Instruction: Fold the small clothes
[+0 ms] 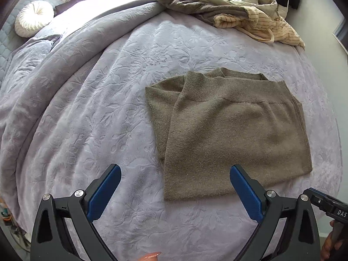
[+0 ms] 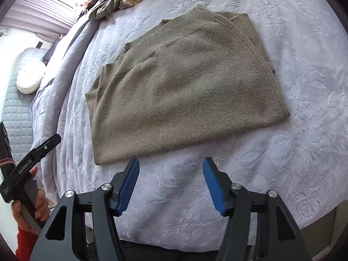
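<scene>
Bed [image 1: 108,100], folded knit garment [image 1: 230,134], clothes pile [image 1: 228,6], round cushion [image 1: 33,18]

Folded olive-brown knit garment [image 1: 230,134], lying flat on the bed, right of centre in the left wrist view. Ribbed band along its upper edge; a lower layer protrudes at the left. Right wrist view: upper centre, rotated.

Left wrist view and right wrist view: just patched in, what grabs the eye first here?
The folded olive-brown knit garment lies flat in the middle of the lilac embossed bedspread, ribbed band toward the far side. Both grippers, left and right, hang open just short of its near edge, nothing between the blue fingers. A heap of unfolded clothes waits at the bed's far edge.
</scene>
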Demonstrator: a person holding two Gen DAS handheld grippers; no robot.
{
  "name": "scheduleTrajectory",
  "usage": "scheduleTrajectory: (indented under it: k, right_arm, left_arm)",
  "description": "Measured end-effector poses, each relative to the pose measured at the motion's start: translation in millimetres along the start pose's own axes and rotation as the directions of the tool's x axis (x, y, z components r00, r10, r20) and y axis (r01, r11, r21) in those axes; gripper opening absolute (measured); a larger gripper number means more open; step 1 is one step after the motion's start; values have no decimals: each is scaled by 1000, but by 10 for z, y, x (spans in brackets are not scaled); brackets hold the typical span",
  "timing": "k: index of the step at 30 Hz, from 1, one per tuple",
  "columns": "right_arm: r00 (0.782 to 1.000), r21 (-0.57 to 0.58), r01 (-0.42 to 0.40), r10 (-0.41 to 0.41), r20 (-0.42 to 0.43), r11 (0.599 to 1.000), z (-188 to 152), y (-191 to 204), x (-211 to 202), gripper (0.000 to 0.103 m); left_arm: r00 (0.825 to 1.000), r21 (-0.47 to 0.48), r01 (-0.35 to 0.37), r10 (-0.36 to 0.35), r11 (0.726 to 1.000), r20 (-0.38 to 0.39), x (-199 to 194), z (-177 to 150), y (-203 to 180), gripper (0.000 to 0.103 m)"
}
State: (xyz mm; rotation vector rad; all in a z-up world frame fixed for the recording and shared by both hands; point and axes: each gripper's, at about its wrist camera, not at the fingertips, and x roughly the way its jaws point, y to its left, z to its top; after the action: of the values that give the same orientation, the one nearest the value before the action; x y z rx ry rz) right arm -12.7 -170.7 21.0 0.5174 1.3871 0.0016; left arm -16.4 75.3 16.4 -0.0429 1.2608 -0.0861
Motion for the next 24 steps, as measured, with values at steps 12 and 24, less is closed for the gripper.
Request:
scheduleTrajectory:
  k: [12,24]
  right_arm:
    - [999,-47,46,-47,-23,998,-180,254,40,79]
    - [994,-92,35,-44,-100,995,-341,500,278,79]
  left_arm:
    - [992,-125,105,-113,987,-61,46,-162,264,100]
    - [954,-249,163,-217,955,-205,416,-472,638,101]
